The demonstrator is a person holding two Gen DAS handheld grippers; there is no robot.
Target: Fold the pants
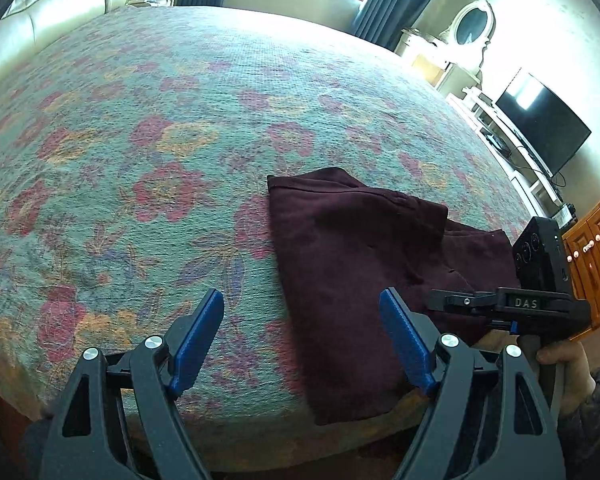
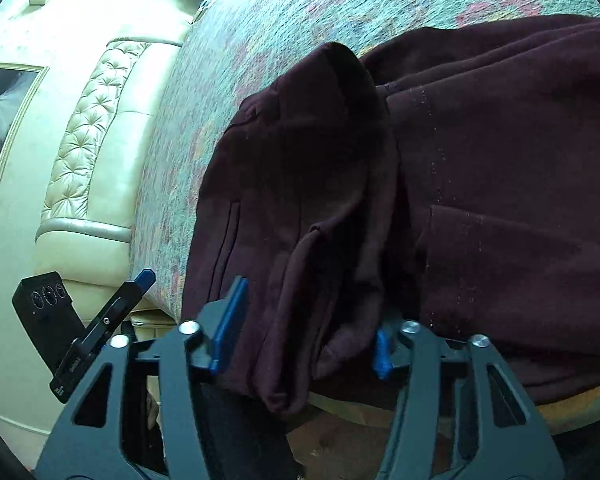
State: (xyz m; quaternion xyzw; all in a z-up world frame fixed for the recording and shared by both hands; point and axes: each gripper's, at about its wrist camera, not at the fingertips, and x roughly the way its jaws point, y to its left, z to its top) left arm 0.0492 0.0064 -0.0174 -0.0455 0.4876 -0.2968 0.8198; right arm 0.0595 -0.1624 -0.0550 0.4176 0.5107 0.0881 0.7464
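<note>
Two grippers: left gripper wide, right gripper around pants

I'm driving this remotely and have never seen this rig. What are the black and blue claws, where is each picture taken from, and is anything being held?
No robot arm here: a person carries a handheld two-finger gripper in each hand, with a fisheye camera looking along its blue-padded fingers.

The left camera shows the left gripper, open and empty above the floral bedspread. The dark maroon fabric pants lie partly folded near the bed's edge; the right tool and the person's hand appear beside them.

The right camera shows the right gripper with a bunched fold of the pants between its pads. Whether the pads already press it isn't clear.
</note>
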